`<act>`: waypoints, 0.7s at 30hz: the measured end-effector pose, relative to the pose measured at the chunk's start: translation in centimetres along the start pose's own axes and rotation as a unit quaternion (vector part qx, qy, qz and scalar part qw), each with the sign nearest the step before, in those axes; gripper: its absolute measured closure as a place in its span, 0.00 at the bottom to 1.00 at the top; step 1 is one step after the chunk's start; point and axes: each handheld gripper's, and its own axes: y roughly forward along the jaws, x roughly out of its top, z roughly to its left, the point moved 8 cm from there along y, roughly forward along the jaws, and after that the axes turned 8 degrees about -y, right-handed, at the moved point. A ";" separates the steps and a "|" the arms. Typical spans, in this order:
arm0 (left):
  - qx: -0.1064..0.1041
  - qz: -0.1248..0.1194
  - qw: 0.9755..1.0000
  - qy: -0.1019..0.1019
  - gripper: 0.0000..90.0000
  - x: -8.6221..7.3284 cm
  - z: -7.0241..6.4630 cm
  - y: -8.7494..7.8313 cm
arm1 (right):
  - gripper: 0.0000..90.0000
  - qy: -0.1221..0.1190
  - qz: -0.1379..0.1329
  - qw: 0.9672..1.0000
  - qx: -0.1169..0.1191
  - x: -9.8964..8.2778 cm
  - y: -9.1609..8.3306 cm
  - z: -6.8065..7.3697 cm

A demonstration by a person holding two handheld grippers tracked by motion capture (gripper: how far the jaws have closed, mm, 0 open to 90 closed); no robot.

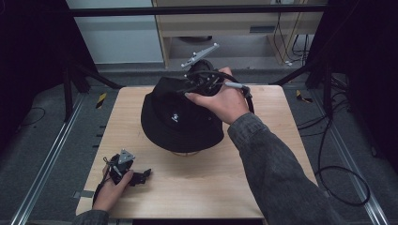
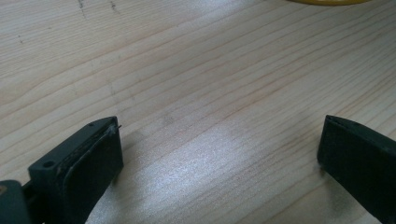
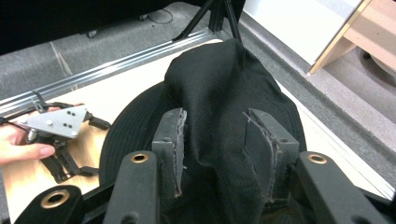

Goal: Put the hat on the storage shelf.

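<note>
your right gripper (image 3: 215,149) pinches the crown of the black bucket hat (image 1: 180,117), which sits mid-table (image 1: 197,187); your left gripper (image 1: 136,176) rests on the wood nearer you than the hat, off its left brim, jaws wide apart and empty

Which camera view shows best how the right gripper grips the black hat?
The right gripper view: its jaws pinch a fold of the black hat. In the high view the hand covers the right gripper.
</note>
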 end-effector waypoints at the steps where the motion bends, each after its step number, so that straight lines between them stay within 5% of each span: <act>1: 0.001 0.000 1.000 0.001 0.00 0.0 0.0 0.0 | 0.64 0.000 -0.002 1.000 -0.001 -0.1 -0.2 0.0; 21: 0.001 0.000 1.000 0.001 0.00 0.0 0.0 0.0 | 0.64 0.016 -0.015 1.000 0.000 -1.4 -1.8 0.0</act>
